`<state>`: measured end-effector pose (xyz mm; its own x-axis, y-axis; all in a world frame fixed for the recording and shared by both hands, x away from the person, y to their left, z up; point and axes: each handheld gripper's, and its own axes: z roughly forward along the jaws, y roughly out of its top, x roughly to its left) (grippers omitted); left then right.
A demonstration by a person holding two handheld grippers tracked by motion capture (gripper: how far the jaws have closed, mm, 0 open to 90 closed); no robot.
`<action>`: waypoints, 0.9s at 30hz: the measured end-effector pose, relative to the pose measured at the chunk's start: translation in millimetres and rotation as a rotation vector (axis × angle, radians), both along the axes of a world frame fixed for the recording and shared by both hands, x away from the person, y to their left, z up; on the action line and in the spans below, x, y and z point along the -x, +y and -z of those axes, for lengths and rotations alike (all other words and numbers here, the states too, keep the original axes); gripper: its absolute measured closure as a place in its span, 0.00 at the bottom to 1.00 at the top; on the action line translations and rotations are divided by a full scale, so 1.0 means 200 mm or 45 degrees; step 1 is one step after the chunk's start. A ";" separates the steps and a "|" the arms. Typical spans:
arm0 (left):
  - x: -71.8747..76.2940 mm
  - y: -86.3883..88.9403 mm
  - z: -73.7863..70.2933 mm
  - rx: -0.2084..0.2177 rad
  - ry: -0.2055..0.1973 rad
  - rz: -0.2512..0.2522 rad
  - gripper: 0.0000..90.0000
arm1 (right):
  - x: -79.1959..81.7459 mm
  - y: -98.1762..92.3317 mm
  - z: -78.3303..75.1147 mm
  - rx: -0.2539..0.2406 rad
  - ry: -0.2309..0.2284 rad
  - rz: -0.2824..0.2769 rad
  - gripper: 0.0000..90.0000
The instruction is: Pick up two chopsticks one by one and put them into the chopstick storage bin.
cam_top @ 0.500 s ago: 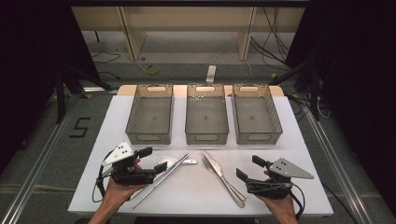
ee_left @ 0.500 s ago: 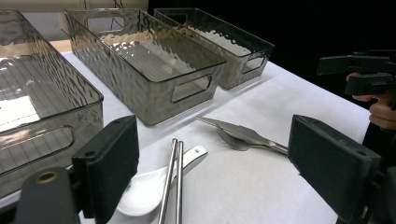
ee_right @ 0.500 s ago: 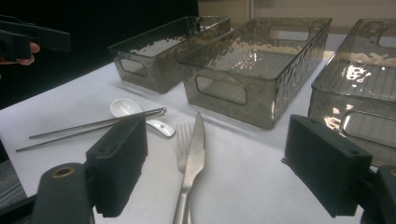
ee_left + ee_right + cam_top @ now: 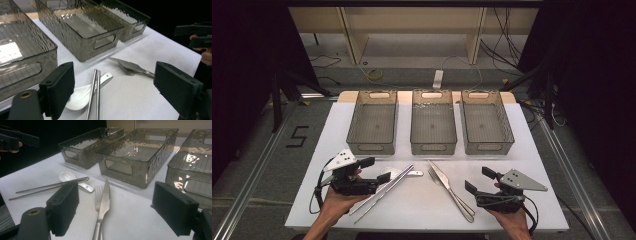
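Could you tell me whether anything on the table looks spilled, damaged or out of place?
Nothing looks spilled or damaged. The three bins stand empty in a neat row. The only untidiness: the chopsticks lie across the white spoon, and the knife overlaps the fork.

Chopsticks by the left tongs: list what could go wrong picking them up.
1. The chopsticks lie across the white spoon, so closing the open left tongs there may drag or flip the spoon.
2. They are thin and lie flat on the table; one stick could slip out.
3. The knife overlaps the fork, inviting a double grab.

Each black gripper (image 4: 376,170) bears a grey three-cornered plate; cables trail.
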<state>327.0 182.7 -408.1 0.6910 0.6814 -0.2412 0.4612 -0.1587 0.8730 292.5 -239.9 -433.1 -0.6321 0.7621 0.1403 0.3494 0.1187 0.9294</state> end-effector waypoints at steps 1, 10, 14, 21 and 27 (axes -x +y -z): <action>0.00 0.00 0.00 0.000 0.000 0.000 0.19 | 0.00 0.00 0.00 0.000 0.000 0.000 0.25; -0.11 -0.08 0.00 -0.362 0.196 0.039 0.27 | -0.01 0.01 0.01 0.020 0.036 -0.010 0.25; -0.15 -0.09 0.02 -0.448 0.284 0.069 0.33 | -0.01 0.01 0.02 0.020 0.047 -0.012 0.26; -0.21 -0.09 0.10 -0.606 0.427 0.119 0.45 | -0.01 0.01 0.02 0.025 0.054 -0.017 0.26; -0.23 -0.08 0.15 -0.673 0.514 0.148 0.55 | -0.01 0.02 0.02 0.035 0.060 -0.028 0.26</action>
<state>373.3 166.0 -438.9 0.6924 0.7056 -0.1505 0.6893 -0.5852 0.4271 294.9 -236.8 -436.9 -0.6416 0.7523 0.1496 0.3897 0.1517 0.9084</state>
